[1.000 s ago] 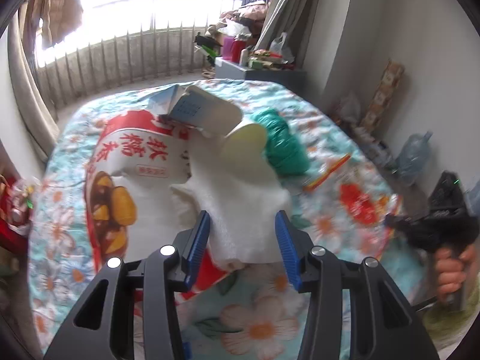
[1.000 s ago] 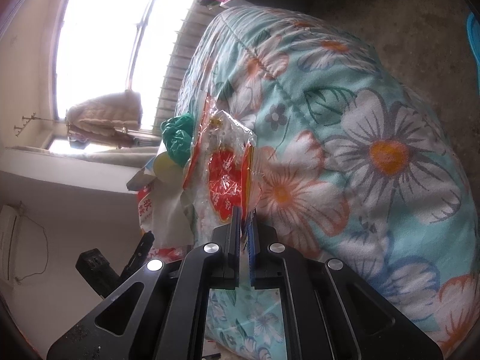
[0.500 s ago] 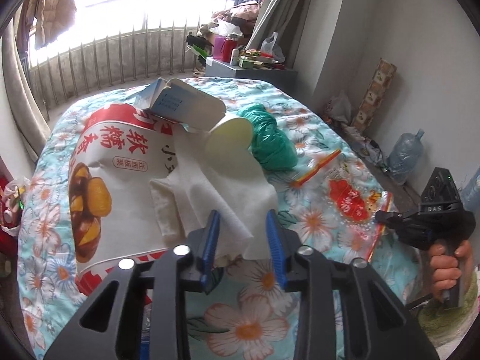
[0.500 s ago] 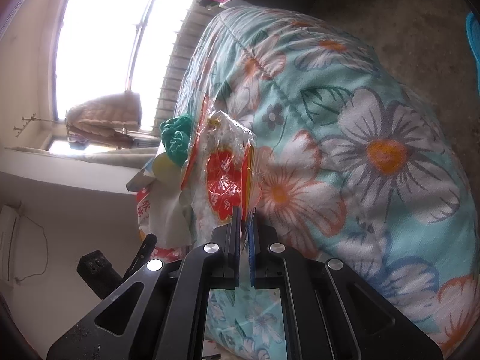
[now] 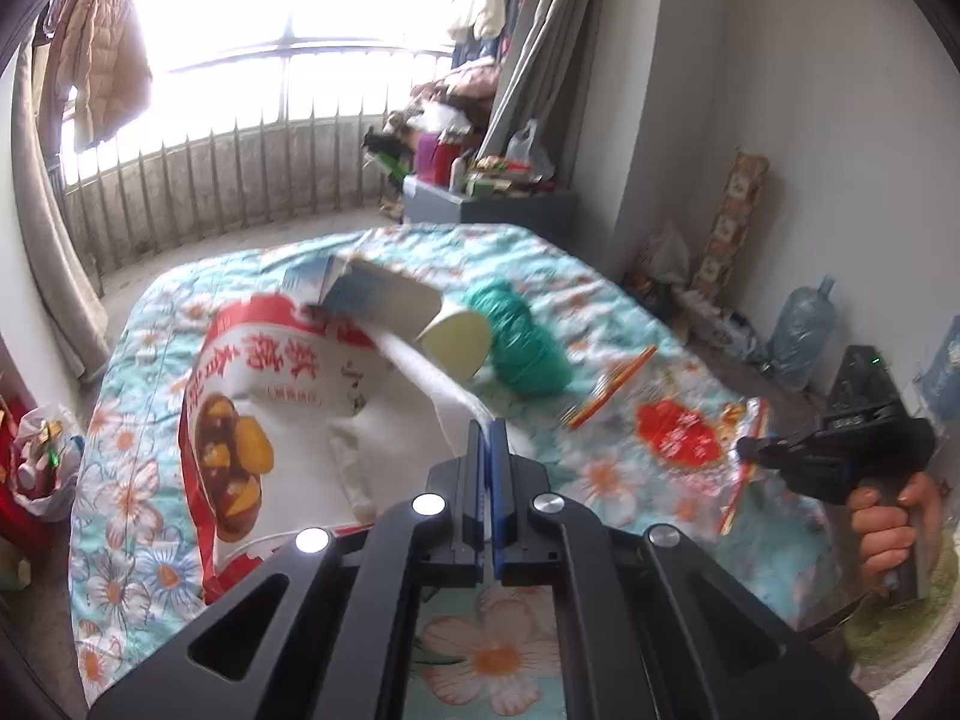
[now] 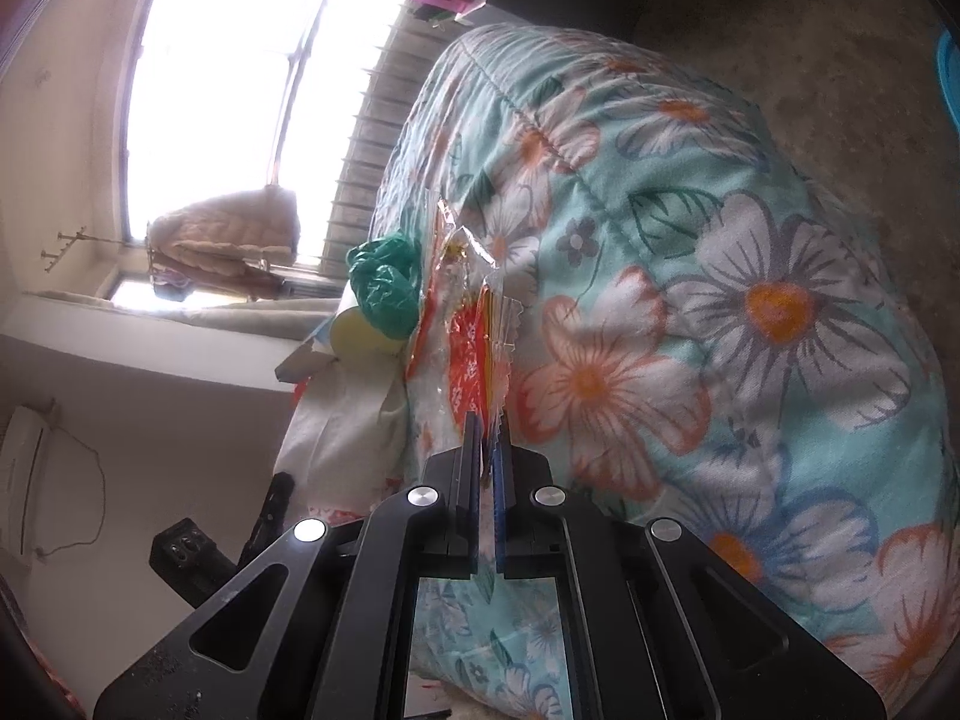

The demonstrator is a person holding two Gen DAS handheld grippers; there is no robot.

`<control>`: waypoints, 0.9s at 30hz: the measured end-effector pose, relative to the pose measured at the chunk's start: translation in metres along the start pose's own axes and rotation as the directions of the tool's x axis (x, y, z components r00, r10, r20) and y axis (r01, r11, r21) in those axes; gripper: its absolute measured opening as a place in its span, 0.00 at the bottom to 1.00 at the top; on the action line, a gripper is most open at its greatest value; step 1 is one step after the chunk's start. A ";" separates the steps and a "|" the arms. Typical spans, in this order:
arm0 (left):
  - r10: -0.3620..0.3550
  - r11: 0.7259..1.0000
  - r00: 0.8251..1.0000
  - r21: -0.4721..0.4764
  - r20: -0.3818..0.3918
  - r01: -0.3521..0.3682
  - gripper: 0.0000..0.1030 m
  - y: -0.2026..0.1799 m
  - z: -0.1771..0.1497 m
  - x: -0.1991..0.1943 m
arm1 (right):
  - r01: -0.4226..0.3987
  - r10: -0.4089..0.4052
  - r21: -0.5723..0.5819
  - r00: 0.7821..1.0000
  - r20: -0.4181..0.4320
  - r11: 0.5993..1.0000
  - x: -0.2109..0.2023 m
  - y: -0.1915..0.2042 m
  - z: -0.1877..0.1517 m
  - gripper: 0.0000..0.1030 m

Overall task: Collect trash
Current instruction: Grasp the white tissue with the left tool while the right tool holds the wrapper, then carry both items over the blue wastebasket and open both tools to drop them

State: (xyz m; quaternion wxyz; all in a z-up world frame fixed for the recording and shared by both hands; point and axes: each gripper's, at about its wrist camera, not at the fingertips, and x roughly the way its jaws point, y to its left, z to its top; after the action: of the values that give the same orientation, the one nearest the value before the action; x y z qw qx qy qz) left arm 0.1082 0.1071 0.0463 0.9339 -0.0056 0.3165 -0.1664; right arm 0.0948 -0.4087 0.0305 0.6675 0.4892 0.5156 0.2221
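Observation:
My left gripper (image 5: 486,427) has its jaws closing on a fold of the white paper towel (image 5: 414,420), which rises from the flowered quilt (image 5: 600,474) towards the pads. My right gripper (image 6: 487,420) is closing tighter on the edge of a clear plastic wrapper with red print (image 6: 474,354); the left wrist view shows this wrapper (image 5: 678,432) at the right with a hand (image 5: 882,516) on the tool. Also on the quilt lie a green plastic bag (image 5: 528,348), a pale yellow cup (image 5: 456,339), a blue-white carton (image 5: 366,294), a big red-and-white food bag (image 5: 240,408) and a red strip (image 5: 612,384).
The quilt-covered bed drops off to bare floor on the right. A water bottle (image 5: 801,336) and clutter stand along the right wall. A grey cabinet (image 5: 486,204) with items on top sits beyond the bed, and a bag of rubbish (image 5: 42,456) is on the floor at left.
The left jaws went from wide open around the white paper towel to shut on it, and the gripper rose, pulling the towel up. The right gripper kept its grip on the wrapper and stayed put.

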 end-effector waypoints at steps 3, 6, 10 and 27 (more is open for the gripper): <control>-0.049 0.999 0.997 0.006 0.061 0.049 0.01 -0.005 0.007 -0.020 | -0.017 0.017 -0.009 1.000 0.013 1.000 -0.007 0.005 -0.002 0.02; -0.102 0.995 0.989 0.017 0.110 0.101 0.01 -0.009 0.013 -0.037 | -0.036 0.037 -0.019 0.999 0.025 0.999 -0.014 0.011 -0.005 0.02; -0.155 0.988 0.977 0.041 0.143 0.150 0.01 -0.019 0.019 -0.050 | -0.049 0.051 -0.039 0.997 0.052 0.998 -0.026 0.020 -0.008 0.02; -0.415 0.905 0.905 0.138 0.090 0.402 0.01 -0.102 0.060 -0.013 | -0.092 0.088 0.007 0.966 0.243 0.996 -0.101 -0.007 -0.028 0.01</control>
State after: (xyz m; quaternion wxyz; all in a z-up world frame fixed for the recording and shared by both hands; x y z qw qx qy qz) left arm 0.1028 0.0093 0.1137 0.8938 -0.0273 0.2429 -0.3760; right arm 0.0305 -0.4809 0.0728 0.7102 0.5416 0.4095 0.1862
